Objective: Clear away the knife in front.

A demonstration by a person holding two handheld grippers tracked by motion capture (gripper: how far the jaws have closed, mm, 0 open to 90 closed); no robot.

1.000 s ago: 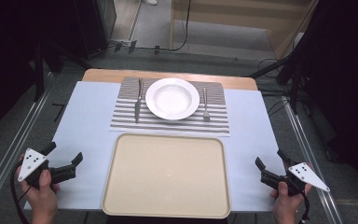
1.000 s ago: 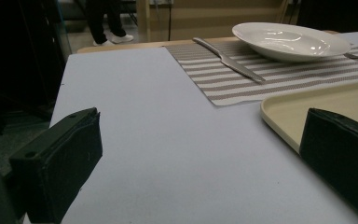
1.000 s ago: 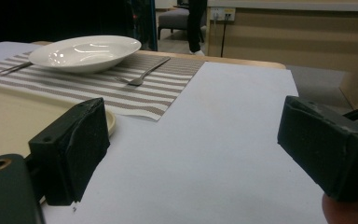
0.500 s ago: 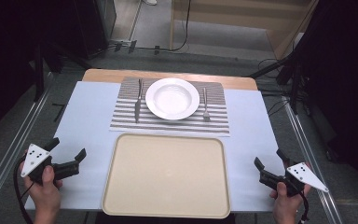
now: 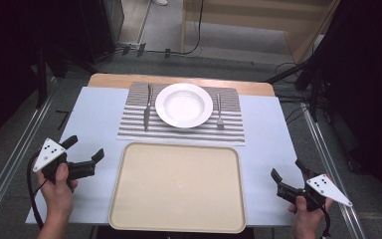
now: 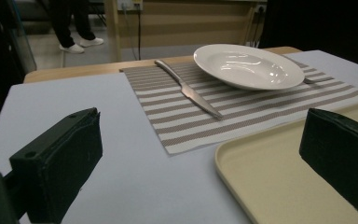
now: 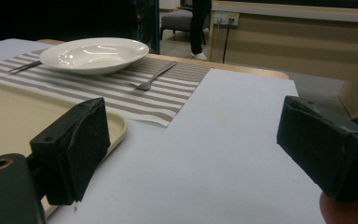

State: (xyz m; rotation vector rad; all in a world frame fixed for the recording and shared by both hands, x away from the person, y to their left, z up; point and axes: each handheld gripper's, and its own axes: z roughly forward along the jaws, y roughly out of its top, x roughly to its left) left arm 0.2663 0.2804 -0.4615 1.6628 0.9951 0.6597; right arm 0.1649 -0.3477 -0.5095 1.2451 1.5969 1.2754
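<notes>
A white deep plate (image 5: 184, 104) sits on a striped placemat (image 5: 129, 127), with a knife (image 5: 147, 107) to its left and a fork (image 5: 219, 112) to its right. An empty beige tray (image 5: 179, 186) lies in front of the mat. My left gripper (image 5: 86, 148) stands open just left of the tray's near-left corner, holding nothing. My right gripper (image 5: 287, 169) is open beside the tray's right edge, also holding nothing. In the left gripper view the left gripper (image 6: 200, 121) faces the knife (image 6: 186, 88) and the plate (image 6: 247, 65). In the right gripper view the right gripper (image 7: 193, 112) faces the fork (image 7: 154, 79).
The table has a pale blue top (image 5: 99, 109) with a wooden strip (image 5: 114, 78) at its far edge. Metal rails (image 5: 10, 164) run along both sides. Bare table surface lies left and right of the tray. A person's legs (image 6: 74, 28) stand far behind.
My left gripper has moved forward and a little right, nearer the tray's left edge. The right gripper has barely shifted.
</notes>
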